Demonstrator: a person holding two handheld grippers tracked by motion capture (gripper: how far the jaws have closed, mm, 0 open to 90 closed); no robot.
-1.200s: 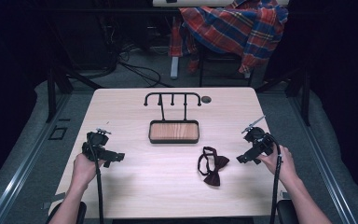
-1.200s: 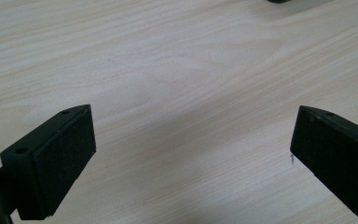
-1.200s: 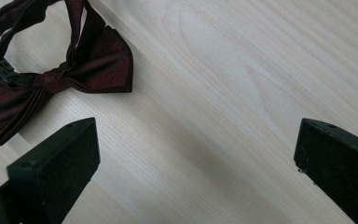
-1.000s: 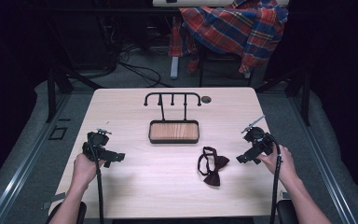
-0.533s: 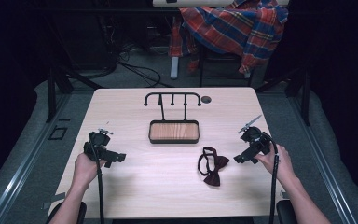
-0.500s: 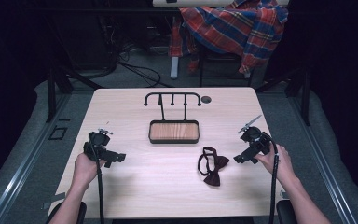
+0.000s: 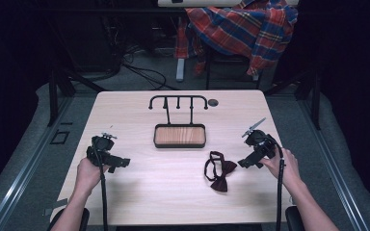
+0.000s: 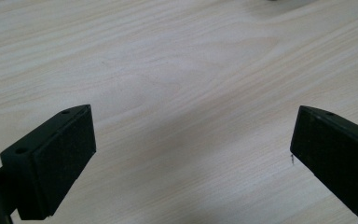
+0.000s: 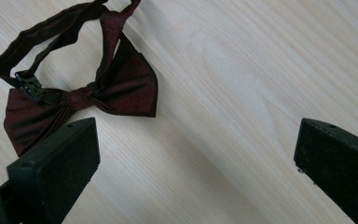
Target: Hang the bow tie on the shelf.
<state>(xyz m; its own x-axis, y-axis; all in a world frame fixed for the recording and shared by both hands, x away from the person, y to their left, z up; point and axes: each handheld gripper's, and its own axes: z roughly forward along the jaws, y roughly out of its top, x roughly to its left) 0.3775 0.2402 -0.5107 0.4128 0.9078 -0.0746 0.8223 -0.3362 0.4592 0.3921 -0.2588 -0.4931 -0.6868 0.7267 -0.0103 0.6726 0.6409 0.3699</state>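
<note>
Bow tie flat (strap looped) | rack behind | both claws spread, empty

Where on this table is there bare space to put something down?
Bare wood lies between the left gripper and the bow tie, and along the near edge. It is crowded mid-table: the hook stand with its wooden tray, then the bow tie beside the right gripper.

Your high view looks forward and down over the whole table. Each gripper view sits close above the wood, and the right one shares the bow tie with it.
</note>
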